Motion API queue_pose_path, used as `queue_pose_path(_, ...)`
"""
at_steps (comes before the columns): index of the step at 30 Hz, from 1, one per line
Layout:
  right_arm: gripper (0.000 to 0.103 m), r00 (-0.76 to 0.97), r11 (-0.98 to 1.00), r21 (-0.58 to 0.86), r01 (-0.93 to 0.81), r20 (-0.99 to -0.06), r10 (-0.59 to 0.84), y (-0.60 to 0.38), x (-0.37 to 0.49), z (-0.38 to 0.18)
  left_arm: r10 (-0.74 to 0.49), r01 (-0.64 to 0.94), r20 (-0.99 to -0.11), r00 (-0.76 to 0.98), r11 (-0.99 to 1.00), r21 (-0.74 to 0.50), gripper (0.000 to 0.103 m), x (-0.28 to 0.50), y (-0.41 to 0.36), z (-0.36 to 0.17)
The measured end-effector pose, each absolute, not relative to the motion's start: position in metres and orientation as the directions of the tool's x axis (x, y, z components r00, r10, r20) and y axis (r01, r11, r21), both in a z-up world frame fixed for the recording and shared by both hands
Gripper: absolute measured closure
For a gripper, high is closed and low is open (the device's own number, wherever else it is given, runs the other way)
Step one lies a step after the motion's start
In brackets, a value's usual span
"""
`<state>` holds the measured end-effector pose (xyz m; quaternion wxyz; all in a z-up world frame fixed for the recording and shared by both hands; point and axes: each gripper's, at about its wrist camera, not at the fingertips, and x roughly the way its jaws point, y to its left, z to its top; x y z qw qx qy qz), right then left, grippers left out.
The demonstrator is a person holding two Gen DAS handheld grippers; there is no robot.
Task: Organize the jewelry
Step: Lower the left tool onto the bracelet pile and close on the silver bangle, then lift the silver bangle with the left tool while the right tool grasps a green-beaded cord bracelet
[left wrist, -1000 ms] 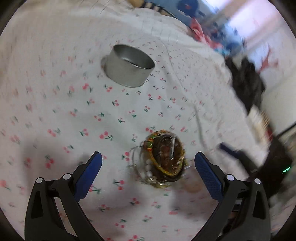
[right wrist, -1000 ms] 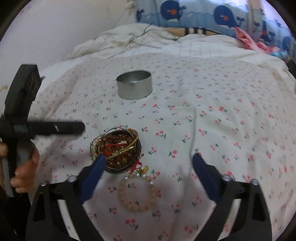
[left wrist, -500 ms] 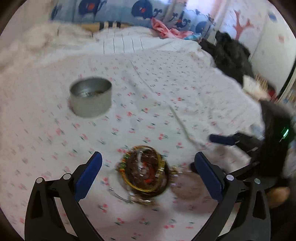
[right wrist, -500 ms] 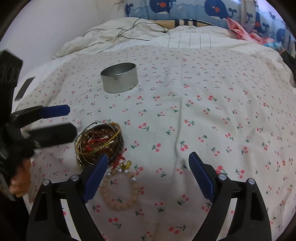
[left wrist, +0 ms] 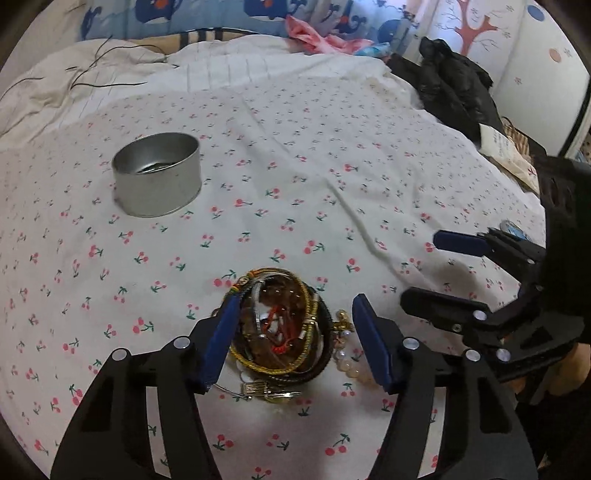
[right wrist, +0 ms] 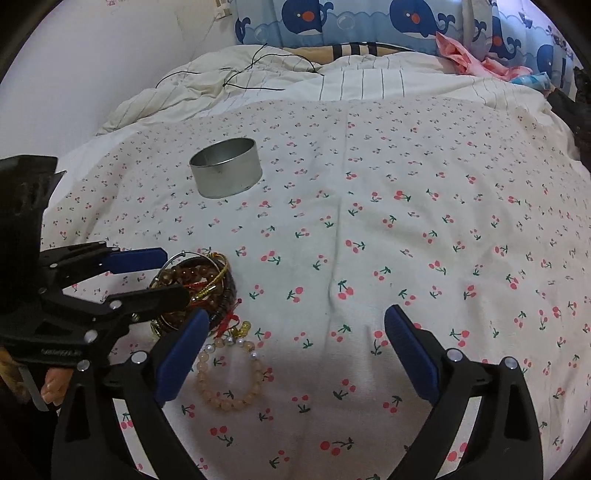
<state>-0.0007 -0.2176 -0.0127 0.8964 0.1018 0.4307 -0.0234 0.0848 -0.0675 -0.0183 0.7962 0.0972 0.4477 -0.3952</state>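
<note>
A heap of bracelets, brown beads, gold cord and red thread, lies on the cherry-print sheet. My left gripper straddles the heap with its jaws closing. The left pad is at the heap's edge and the right pad stands clear of it. In the right wrist view this gripper reaches in from the left over the heap. My right gripper hovers over the sheet, its jaws opening, gripping nothing. A pink bead bracelet lies flat by its left finger. A round metal tin stands farther back.
A crumpled cream duvet with a thin black cable, whale-print pillows and pink cloth lie at the head of the bed. Dark clothing is piled at the right edge. A hand holds the left gripper.
My left gripper has rolled level, moved over the heap of bracelets and narrowed its jaws around it. The right gripper's jaws have widened a little; the bracelets and tin lie as before.
</note>
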Motion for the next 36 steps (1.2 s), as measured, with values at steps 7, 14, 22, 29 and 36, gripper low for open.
queue_pose_path(7, 0.011, 0.628, 0.979, 0.165, 0.118, -0.776, 0.056, -0.216, -0.001, -0.013, -0.517, 0.705, -0.803, 0.298, 0.686, -0.180, 0.081, 0.088, -0.068, -0.024)
queue_pose_path(14, 0.010, 0.620, 0.981, 0.160, 0.109, -0.782, 0.059, -0.212, 0.000, -0.016, -0.505, 0.685, -0.804, 0.314, 0.707, -0.176, 0.097, 0.092, -0.063, -0.023)
queue_pose_path(22, 0.010, 0.606, 0.984, 0.151, 0.096, -0.793, 0.063, -0.207, 0.002, -0.021, -0.596, 0.661, -0.752, 0.282, 0.689, -0.298, 0.099, 0.099, -0.047, -0.009)
queue_pose_path(29, 0.010, 0.600, 0.985, 0.146, 0.089, -0.797, 0.064, -0.204, 0.003, -0.023, -0.701, 0.685, -0.651, 0.292, 0.628, -0.369, 0.099, 0.093, -0.034, 0.016)
queue_pose_path(36, 0.010, 0.598, 0.985, 0.145, 0.090, -0.799, 0.063, -0.204, 0.003, -0.024, -0.714, 0.651, -0.641, 0.283, 0.634, -0.418, 0.099, 0.101, -0.031, 0.013)
